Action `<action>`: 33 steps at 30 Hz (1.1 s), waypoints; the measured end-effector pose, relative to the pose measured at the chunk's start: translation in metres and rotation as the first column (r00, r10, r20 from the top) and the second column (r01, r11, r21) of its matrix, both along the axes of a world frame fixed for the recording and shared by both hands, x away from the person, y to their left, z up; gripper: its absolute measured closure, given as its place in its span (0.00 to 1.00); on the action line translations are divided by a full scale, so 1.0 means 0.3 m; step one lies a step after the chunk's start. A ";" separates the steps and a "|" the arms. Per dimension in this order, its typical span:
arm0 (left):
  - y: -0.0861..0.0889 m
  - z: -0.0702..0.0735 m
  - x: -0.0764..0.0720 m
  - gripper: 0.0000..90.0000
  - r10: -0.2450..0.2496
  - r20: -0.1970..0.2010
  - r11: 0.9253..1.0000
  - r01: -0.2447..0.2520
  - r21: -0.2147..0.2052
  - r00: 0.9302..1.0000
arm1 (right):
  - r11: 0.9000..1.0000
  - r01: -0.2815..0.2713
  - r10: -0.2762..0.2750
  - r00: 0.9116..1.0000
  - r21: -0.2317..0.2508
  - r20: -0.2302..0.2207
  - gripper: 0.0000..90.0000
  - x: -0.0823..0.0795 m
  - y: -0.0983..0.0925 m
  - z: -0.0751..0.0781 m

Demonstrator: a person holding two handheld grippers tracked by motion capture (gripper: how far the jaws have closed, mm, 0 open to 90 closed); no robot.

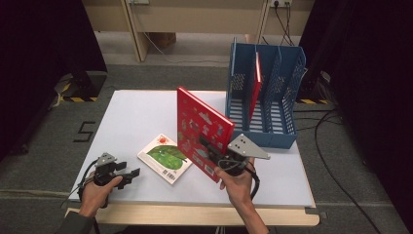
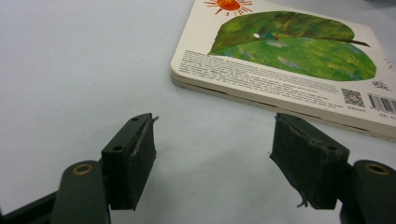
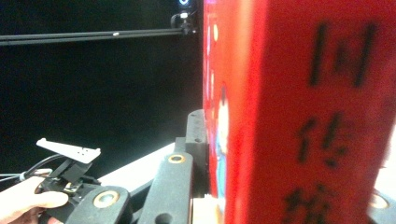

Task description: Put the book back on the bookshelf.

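A large red picture book (image 1: 202, 129) stands tilted above the white table (image 1: 136, 112), with my right gripper (image 1: 208, 147) shut on its lower right part. In the right gripper view the red book (image 3: 303, 116) fills the right side, with one black jaw flat against its cover. A white book with a green leaf on it (image 1: 165, 157) lies flat near the table's front. My left gripper (image 1: 130, 176) rests low at the front left, its jaws open and pointing at that book. In the left gripper view nothing is between the pads (image 2: 130, 158), and the leaf book (image 2: 280, 56) lies just beyond them.
A blue file rack (image 1: 263, 131) with several slots stands at the table's back right, with a thin red book (image 1: 256, 80) upright in its middle slot. Dark curtains flank the scene and cables run on the floor at the right. My left gripper (image 3: 70, 182) appears in the right gripper view.
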State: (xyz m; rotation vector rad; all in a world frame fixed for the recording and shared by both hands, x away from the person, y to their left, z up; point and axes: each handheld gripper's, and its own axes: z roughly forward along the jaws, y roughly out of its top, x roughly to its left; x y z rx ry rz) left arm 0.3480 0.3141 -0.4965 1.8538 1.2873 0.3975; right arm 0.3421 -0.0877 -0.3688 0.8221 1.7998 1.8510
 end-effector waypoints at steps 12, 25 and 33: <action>-0.002 -0.010 0.001 0.29 0.002 -0.015 0.999 -0.002 0.036 1.000 | 0.994 0.106 -0.106 0.994 0.032 0.000 0.88 -0.015 -0.144 0.038; -0.001 -0.011 0.002 0.29 0.000 -0.014 0.999 0.000 0.040 1.000 | 0.981 0.192 -0.193 0.981 0.038 0.009 0.88 -0.056 -0.267 0.074; -0.001 -0.012 0.003 0.29 0.001 -0.014 0.999 0.000 0.037 1.000 | 0.961 0.276 -0.277 0.960 0.021 0.043 0.88 -0.069 -0.334 0.116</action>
